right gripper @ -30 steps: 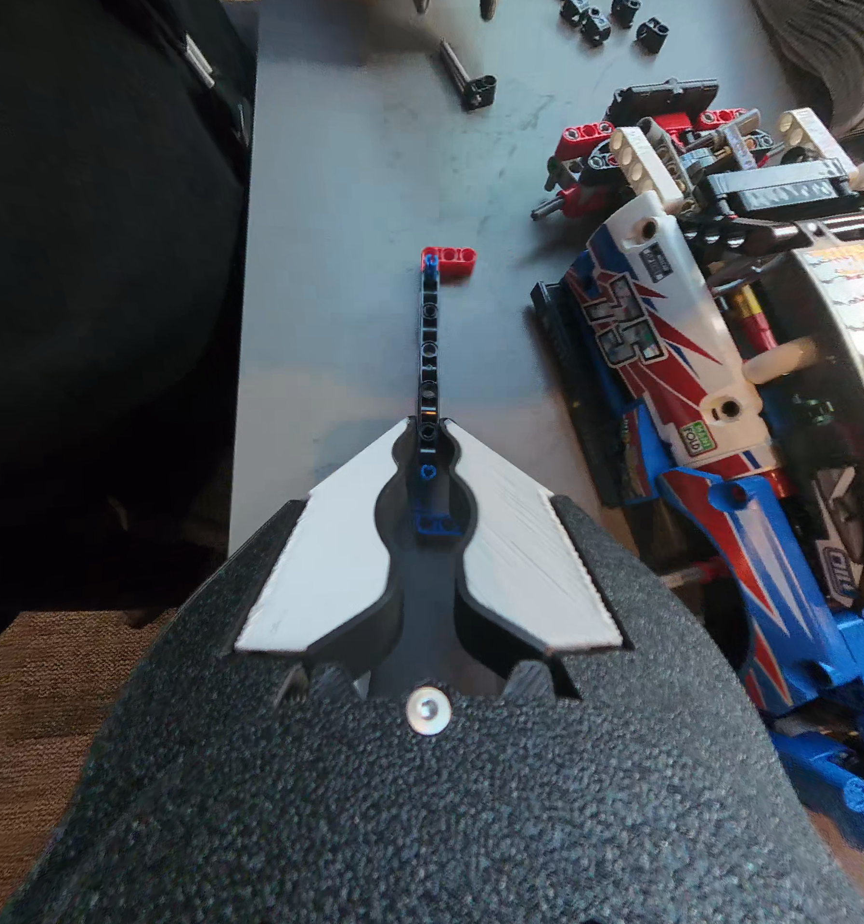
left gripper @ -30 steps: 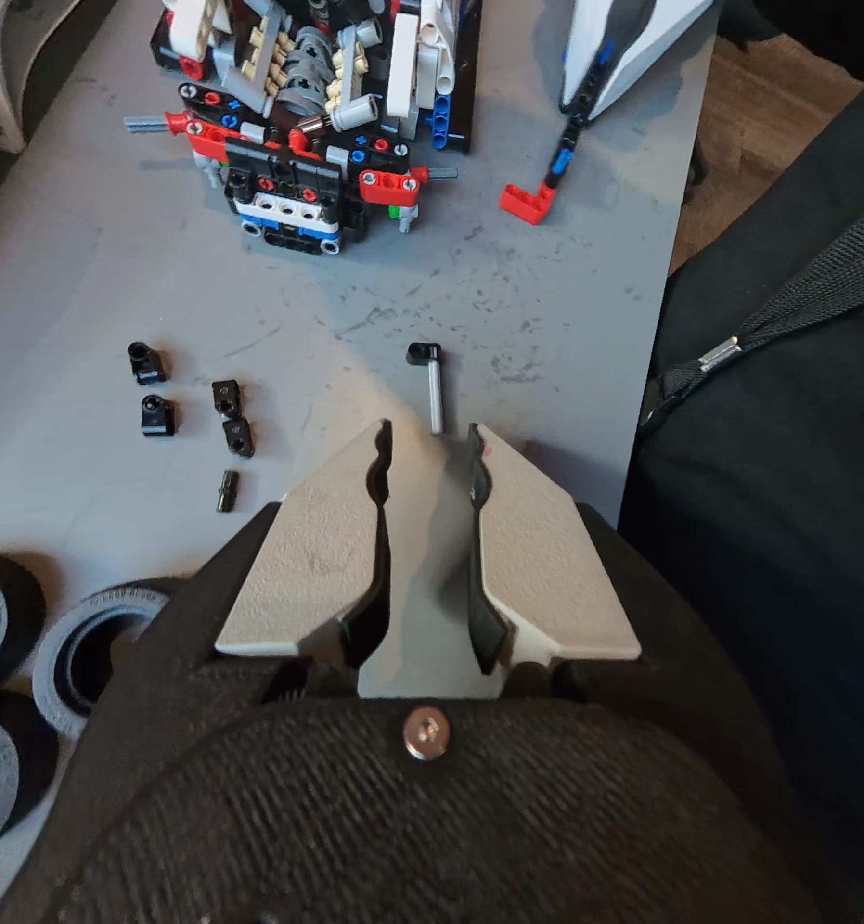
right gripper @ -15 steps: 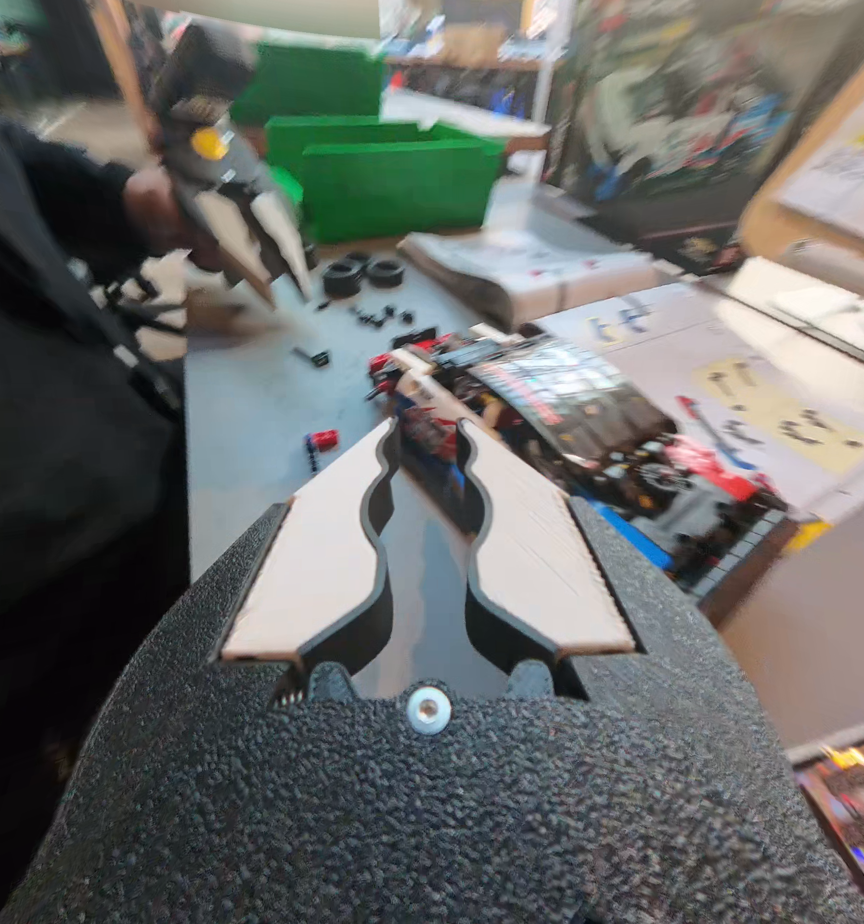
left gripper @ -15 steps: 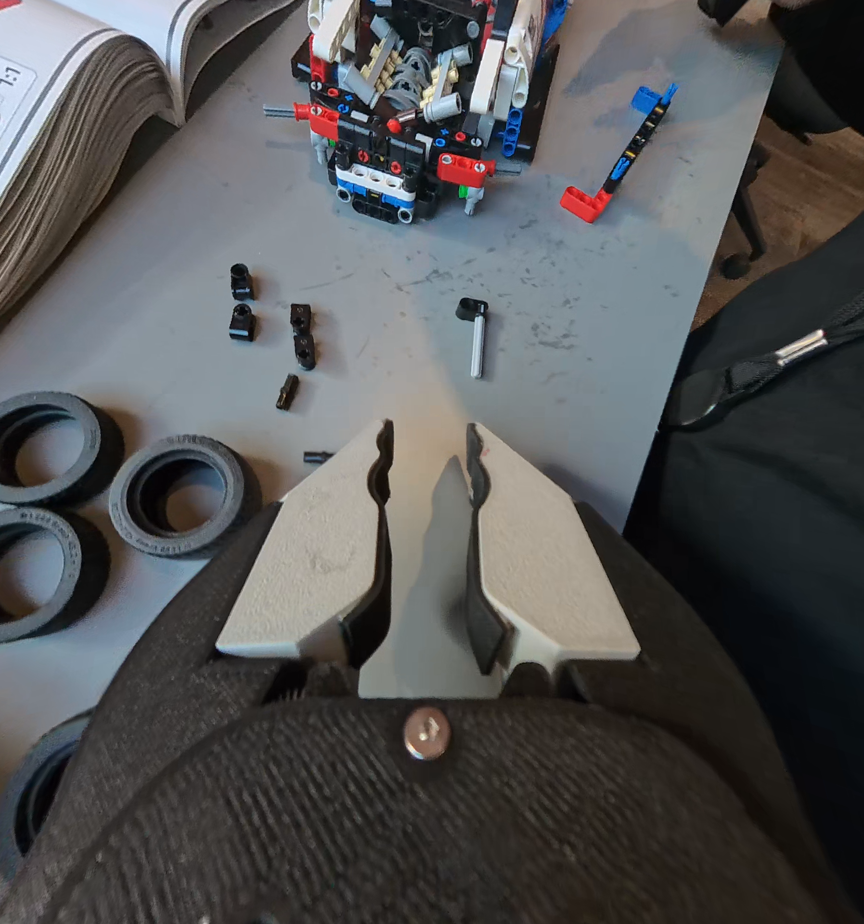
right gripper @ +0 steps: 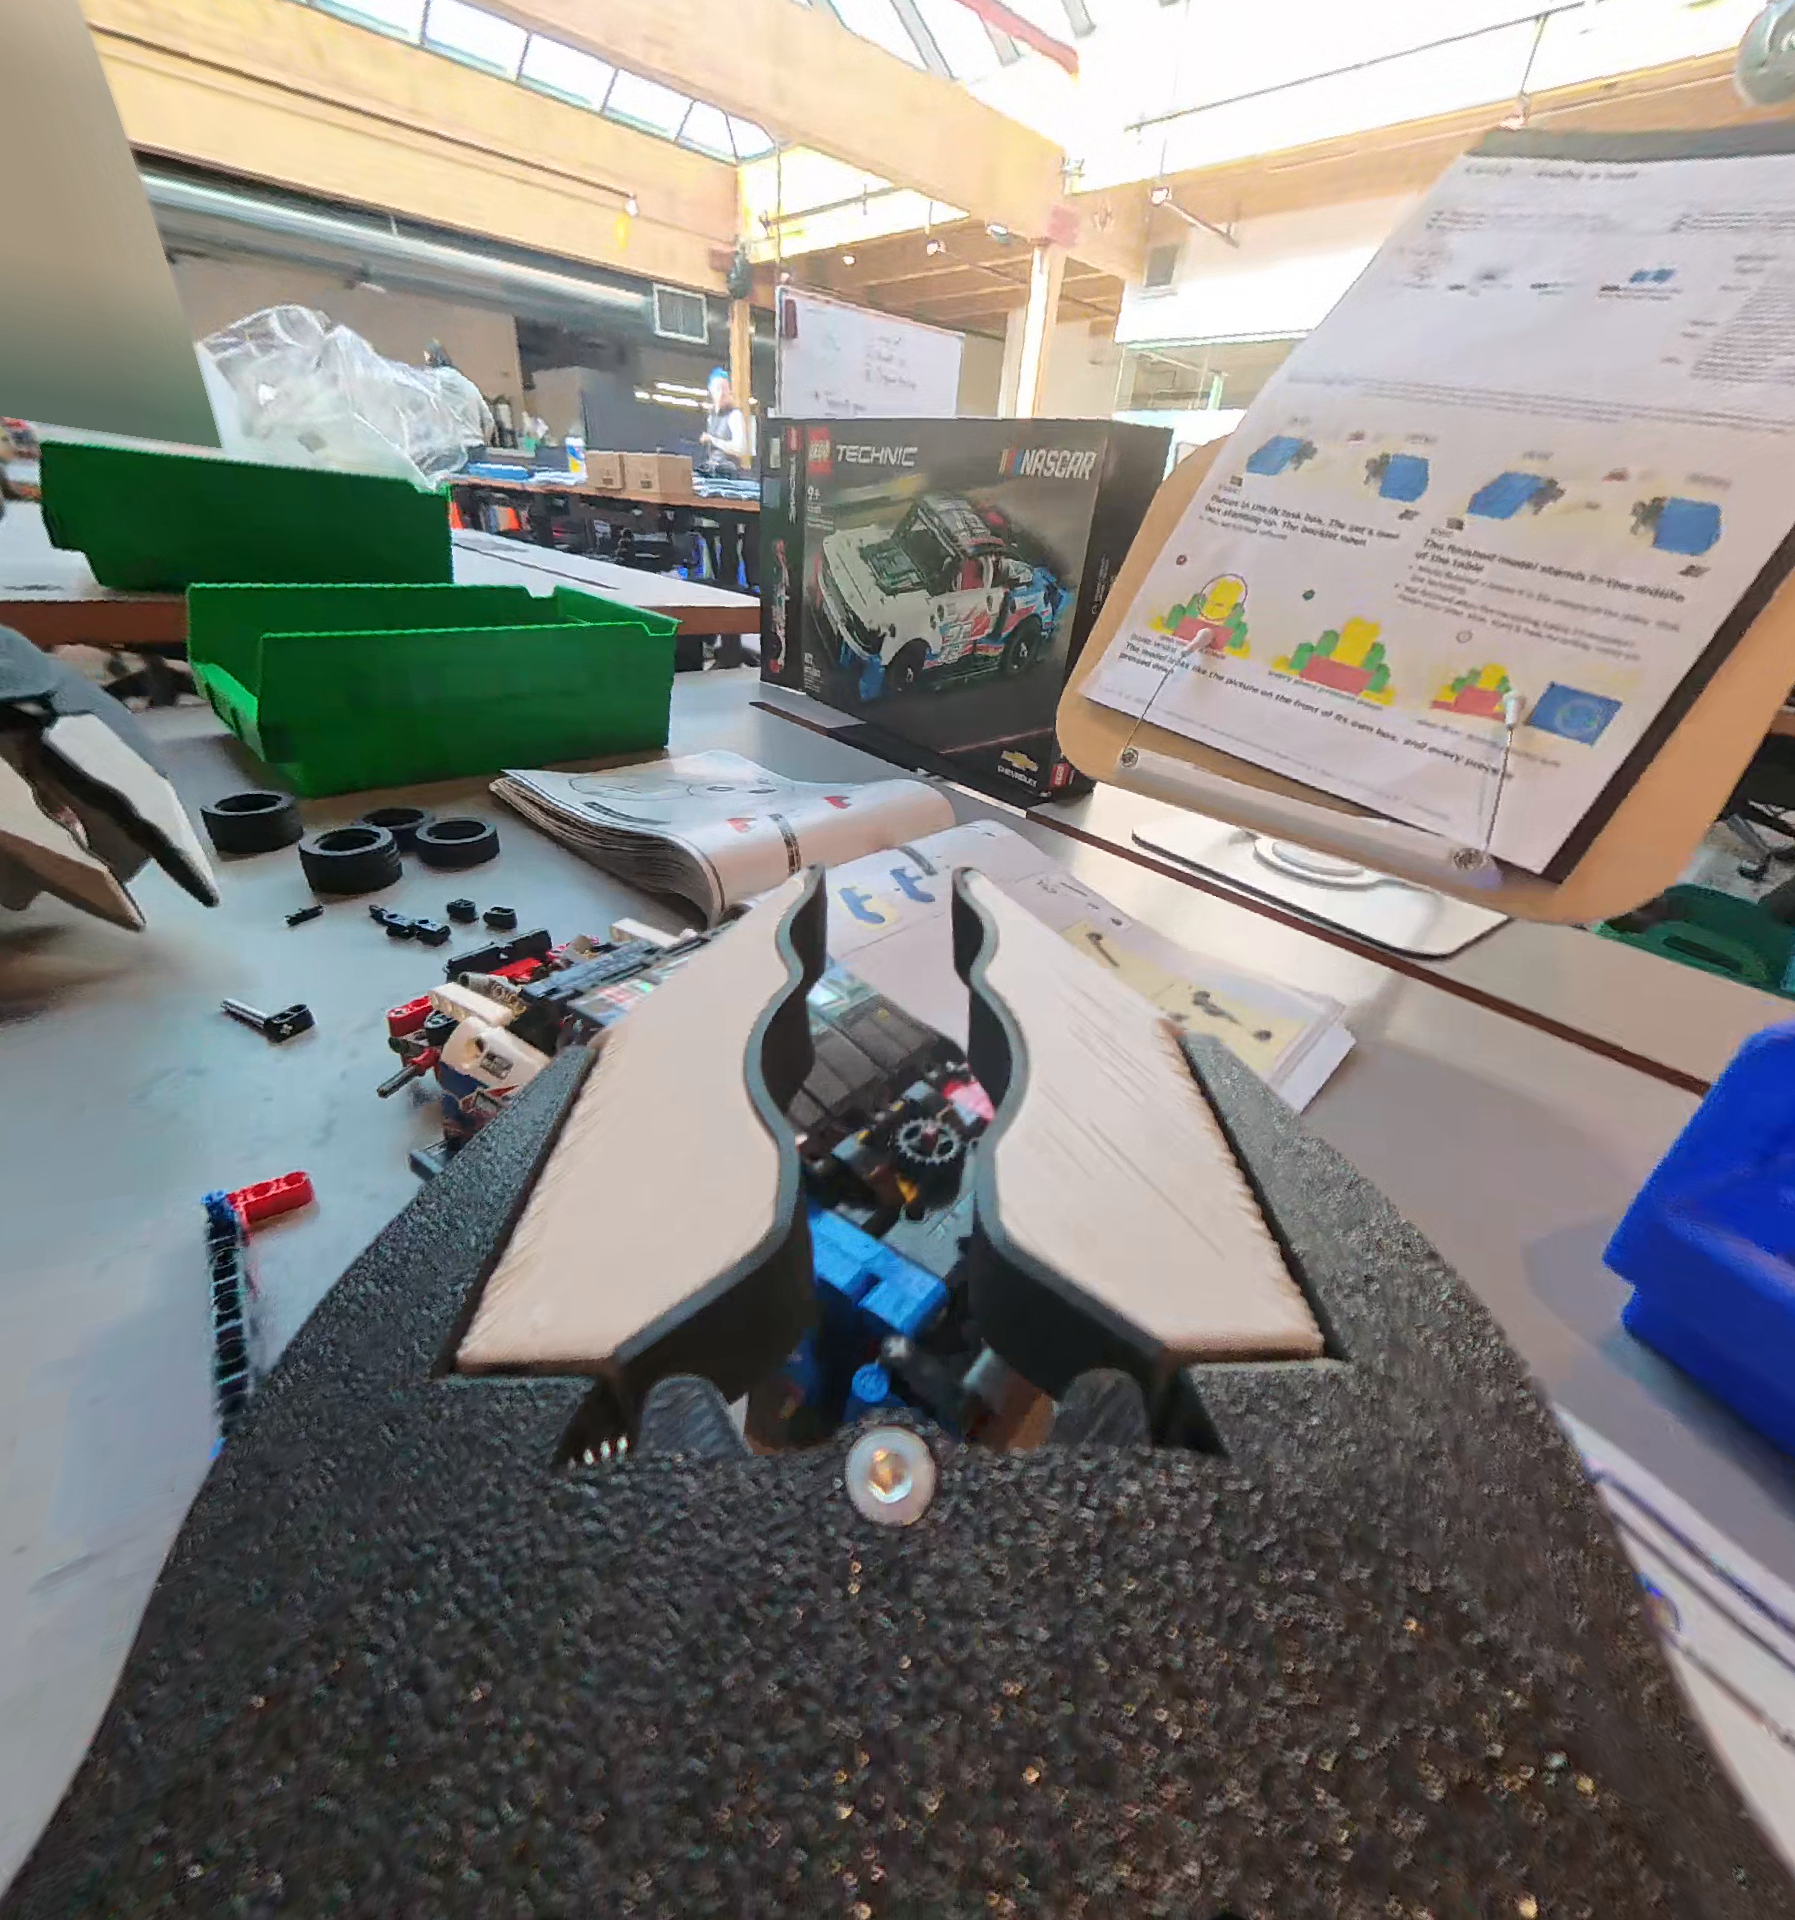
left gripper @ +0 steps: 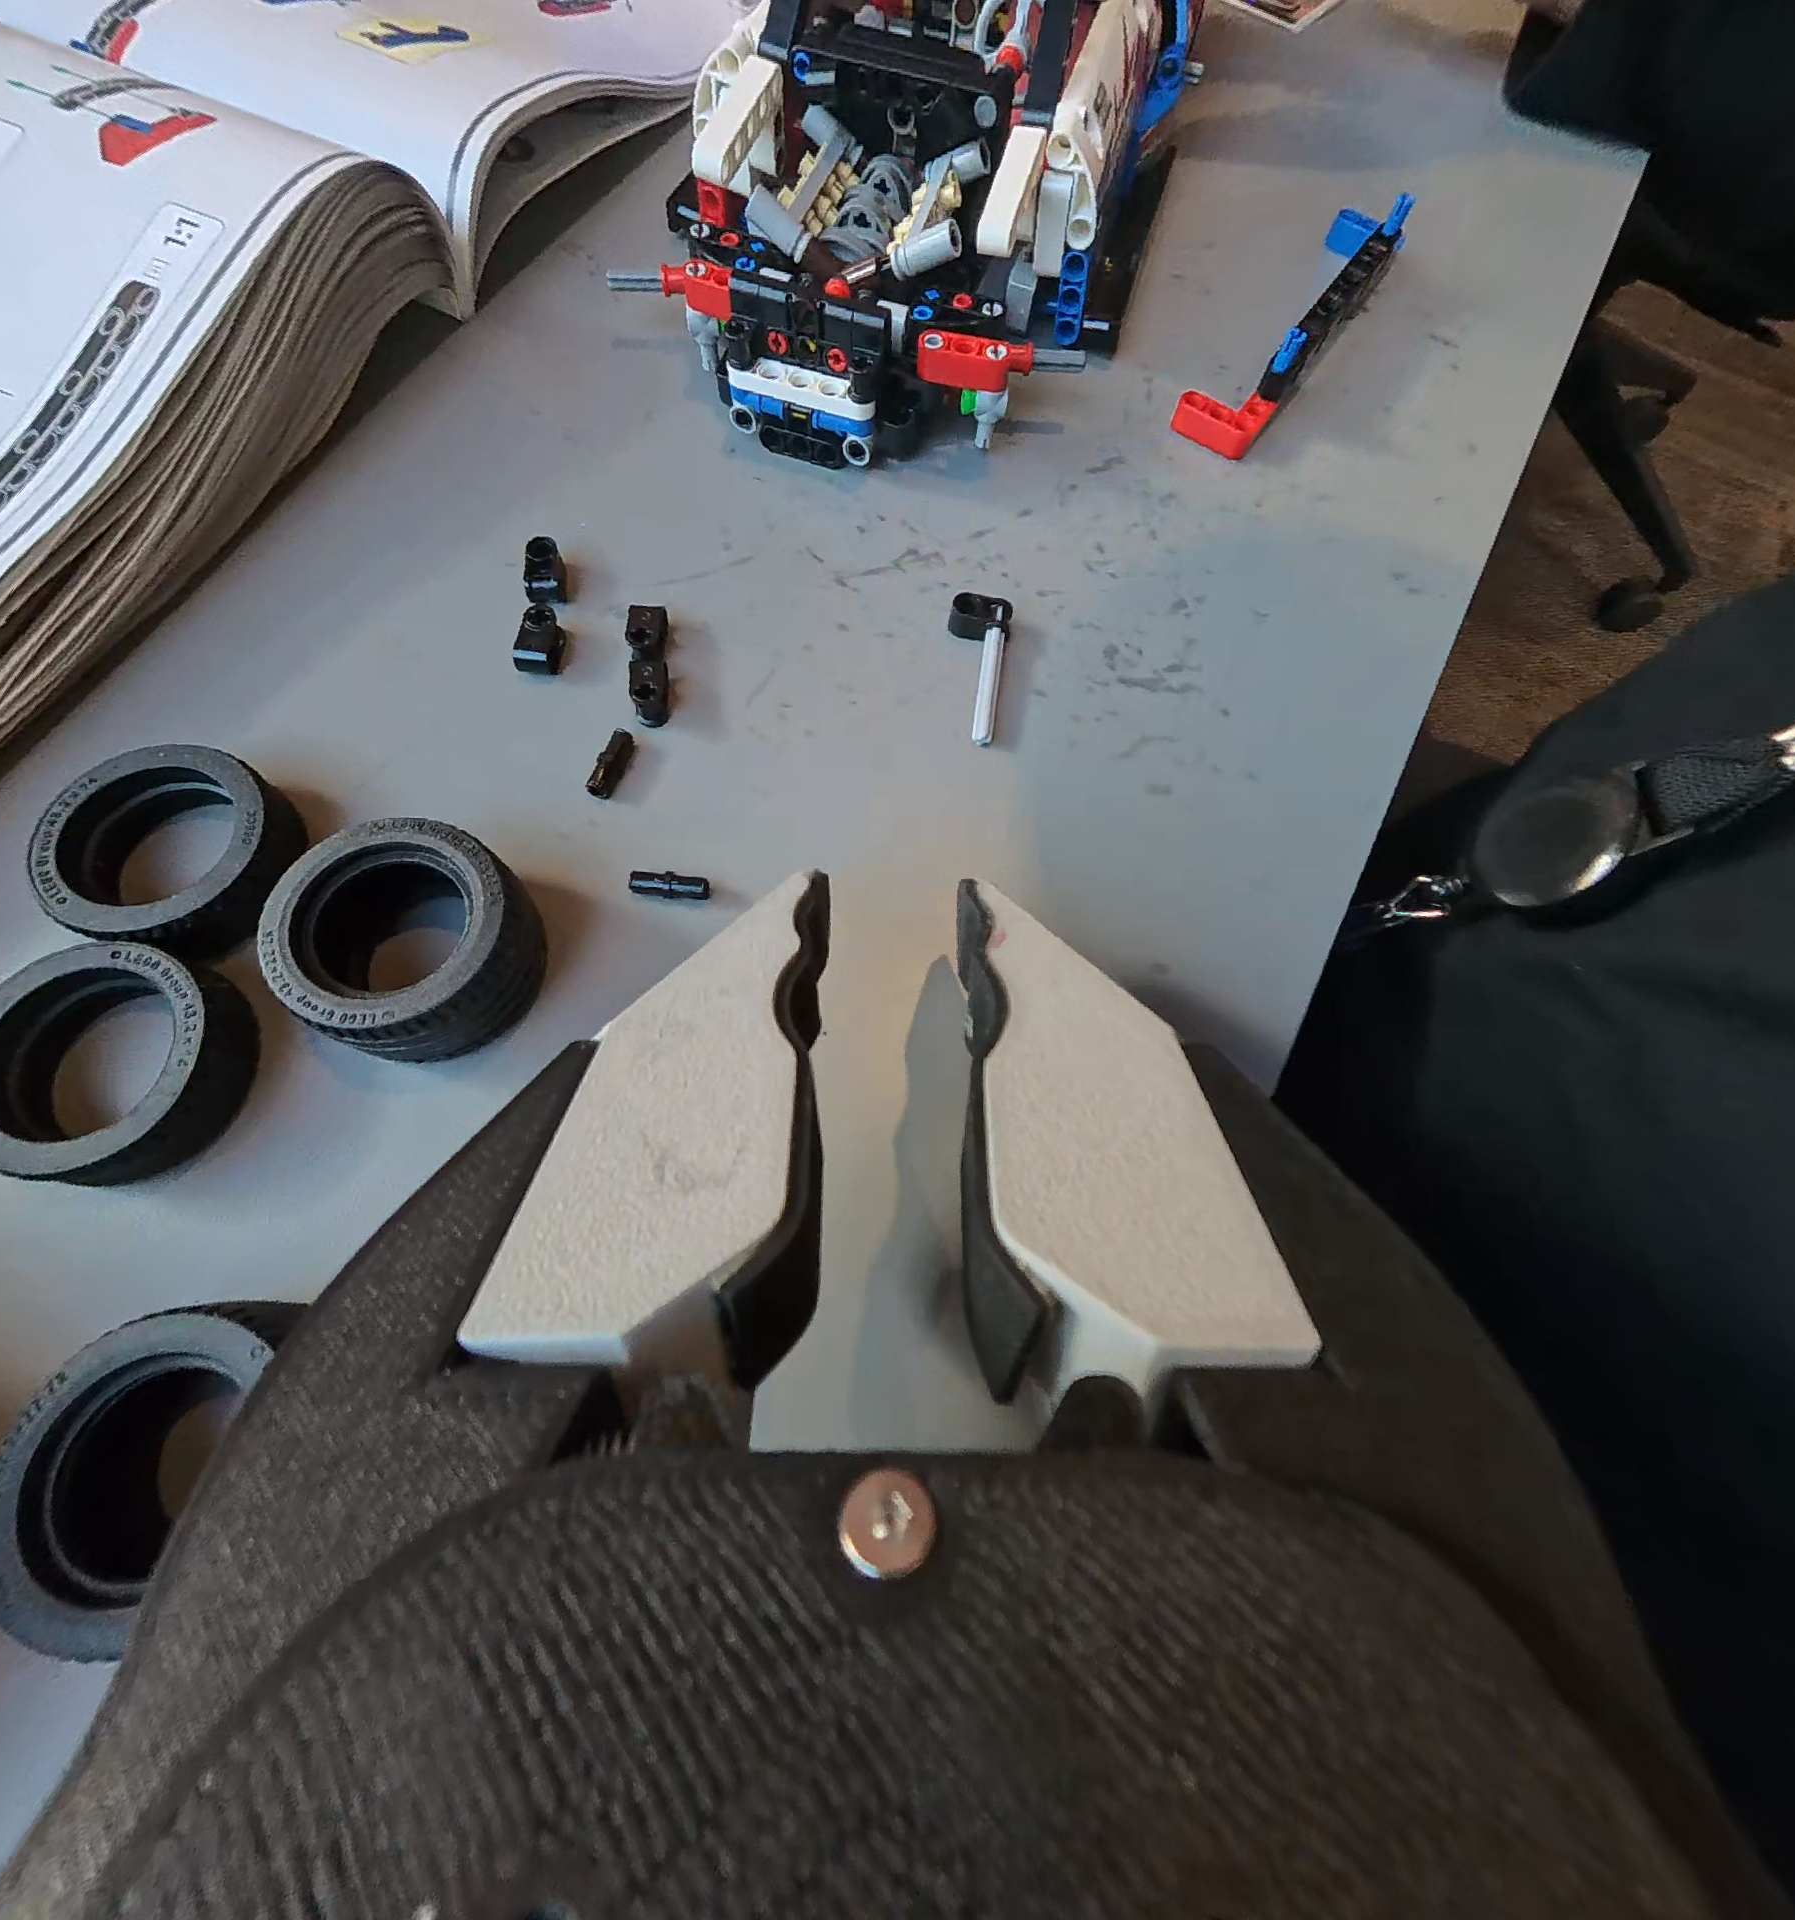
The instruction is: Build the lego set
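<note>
The half-built lego car (left gripper: 903,239) stands at the far side of the grey table (left gripper: 872,540); it also shows in the right wrist view (right gripper: 519,1018). A black beam with a red corner piece (left gripper: 1288,343) lies on the table right of the car, and shows in the right wrist view (right gripper: 233,1278). A grey axle with a black connector (left gripper: 984,665) and several small black connectors (left gripper: 602,644) lie nearer. My left gripper (left gripper: 893,894) is open and empty, raised above the near table edge. My right gripper (right gripper: 888,894) is open and empty, raised above the car.
Black tyres (left gripper: 394,935) lie at the left. An open instruction book (left gripper: 166,229) lies at the far left. Green bins (right gripper: 425,665), the set's box (right gripper: 955,592), a sheet on a stand (right gripper: 1495,499) and a blue bin (right gripper: 1766,1247) ring the table. A person's dark clothing (left gripper: 1599,1143) is at the right. Some 35 centimetres of space lies between my two pairs of fingers. The half-built lego car (left gripper: 903,239) sits 15 centimetres or so from the ends of my left fingers.
My right gripper let go of the black beam, opened and lifted up and away; the beam now lies on the table. My left gripper drew back and rose.
</note>
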The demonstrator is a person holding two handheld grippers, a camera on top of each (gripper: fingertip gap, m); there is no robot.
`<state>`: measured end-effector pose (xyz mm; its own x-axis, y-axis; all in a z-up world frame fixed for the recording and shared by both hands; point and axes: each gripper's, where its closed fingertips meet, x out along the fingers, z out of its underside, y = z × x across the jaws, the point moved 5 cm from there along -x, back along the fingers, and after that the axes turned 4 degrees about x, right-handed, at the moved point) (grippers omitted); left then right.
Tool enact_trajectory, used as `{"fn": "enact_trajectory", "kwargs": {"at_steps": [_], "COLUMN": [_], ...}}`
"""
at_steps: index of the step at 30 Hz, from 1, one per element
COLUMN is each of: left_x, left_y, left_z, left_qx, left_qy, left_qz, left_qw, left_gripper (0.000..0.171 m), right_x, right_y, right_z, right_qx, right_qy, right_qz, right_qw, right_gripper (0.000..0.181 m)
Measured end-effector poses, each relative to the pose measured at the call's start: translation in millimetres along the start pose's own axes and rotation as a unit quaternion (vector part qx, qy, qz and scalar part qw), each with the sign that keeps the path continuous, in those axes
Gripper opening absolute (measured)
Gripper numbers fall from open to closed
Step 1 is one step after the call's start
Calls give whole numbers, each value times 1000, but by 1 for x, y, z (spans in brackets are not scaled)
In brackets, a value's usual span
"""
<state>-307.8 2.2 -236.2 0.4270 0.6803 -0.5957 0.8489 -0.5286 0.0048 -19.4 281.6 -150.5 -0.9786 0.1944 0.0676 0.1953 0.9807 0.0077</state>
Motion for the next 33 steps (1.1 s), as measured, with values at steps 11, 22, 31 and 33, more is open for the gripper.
{"fn": "enact_trajectory", "kwargs": {"at_steps": [11,22,31,33], "left_x": [5,9,17,15], "left_y": [-26,-41,-30,-29], "left_z": [0,-1,-9,-11], "left_qx": [-44,-80,4,3], "left_qy": [-11,-16,-15,-5], "left_qz": [-81,-106,-108,-104], "left_qw": [996,991,994,995], "left_gripper": [23,15,26,26], "right_x": [52,43,49,50], "right_y": [54,77,73,75], "right_z": [-19,2,2,5], "right_qx": [1,44,19,17], "right_qy": [21,21,9,3], "right_qz": [-77,-54,-40,-34], "right_qw": [997,997,999,999], "right_gripper": [26,32,33,33]}}
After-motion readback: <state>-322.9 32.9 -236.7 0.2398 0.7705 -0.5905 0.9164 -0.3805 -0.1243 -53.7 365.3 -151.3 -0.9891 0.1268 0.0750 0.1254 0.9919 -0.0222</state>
